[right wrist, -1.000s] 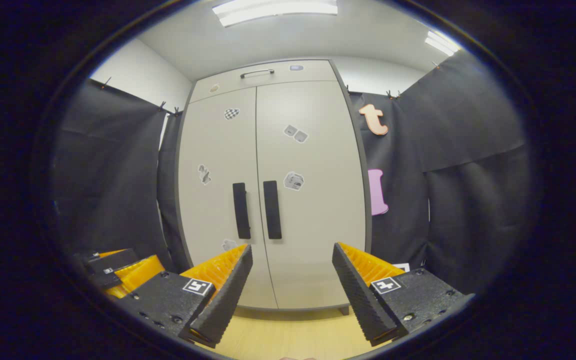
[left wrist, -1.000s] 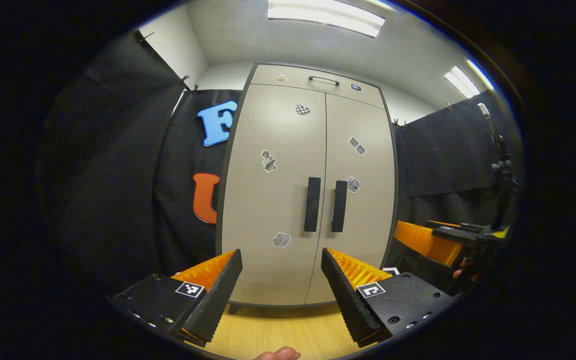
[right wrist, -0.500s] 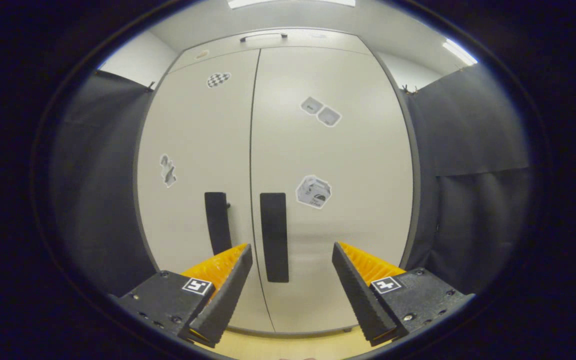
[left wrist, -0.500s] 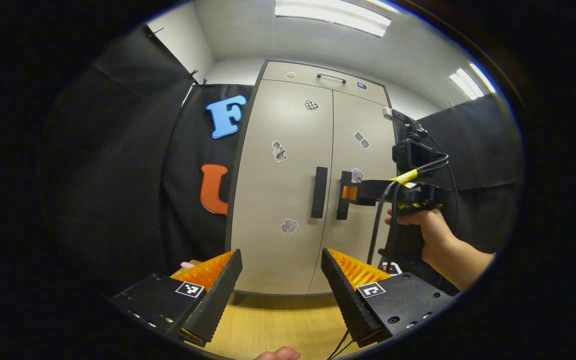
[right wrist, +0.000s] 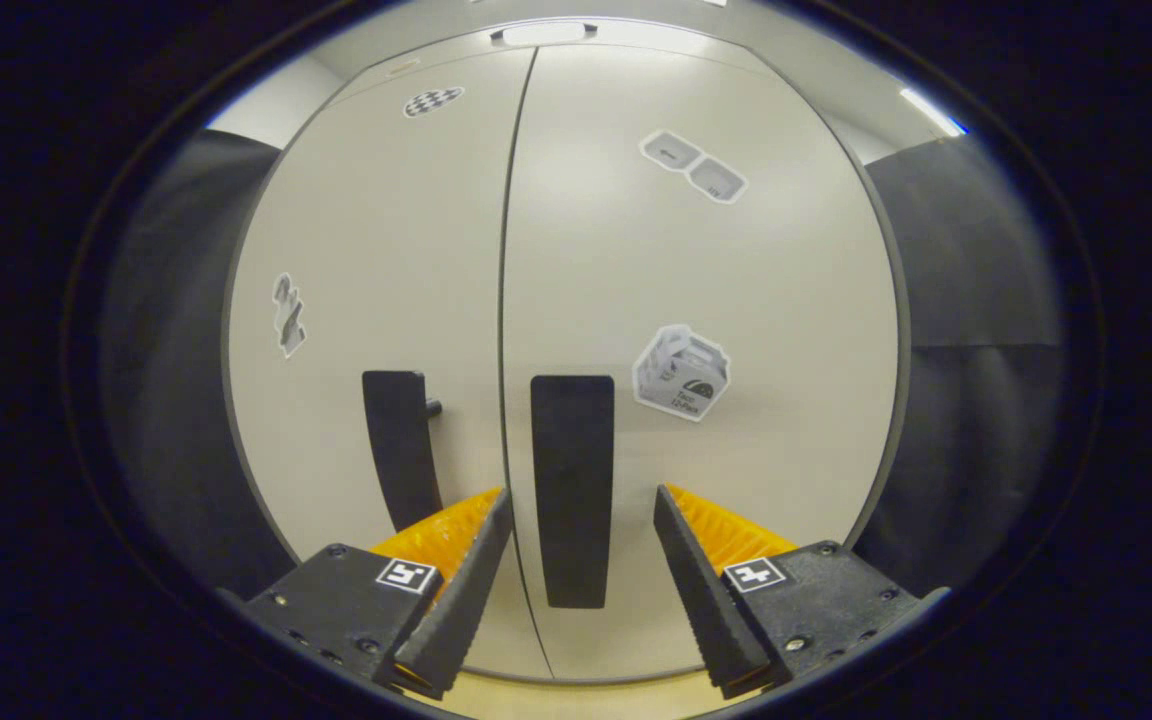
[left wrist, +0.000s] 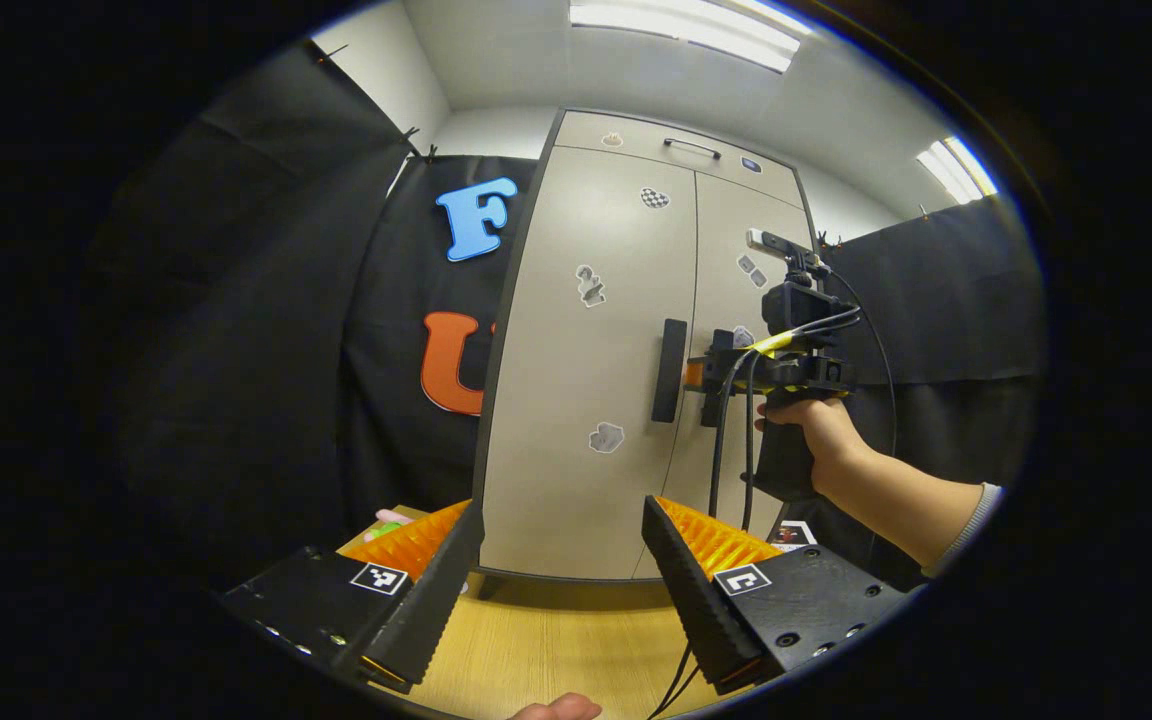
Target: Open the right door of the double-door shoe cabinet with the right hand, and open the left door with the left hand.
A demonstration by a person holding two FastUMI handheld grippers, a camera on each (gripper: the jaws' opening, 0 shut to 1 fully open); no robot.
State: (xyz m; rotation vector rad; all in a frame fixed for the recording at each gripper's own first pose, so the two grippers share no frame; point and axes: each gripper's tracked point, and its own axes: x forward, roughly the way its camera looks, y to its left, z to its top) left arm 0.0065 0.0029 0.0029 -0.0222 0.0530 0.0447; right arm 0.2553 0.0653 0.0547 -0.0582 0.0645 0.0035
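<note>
Right gripper (right wrist: 581, 500) nearer cabinet (right wrist: 736, 300), seemingly closed.

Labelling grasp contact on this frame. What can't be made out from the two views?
- Contact: right gripper view, right door handle sits between the open fingers; touching or not is unclear.
- Left gripper view: the right gripper and its cables cover the right door handle.
- Cabinet interior: hidden behind both closed doors.
- Door stickers: too small to identify in the left gripper view.
</note>
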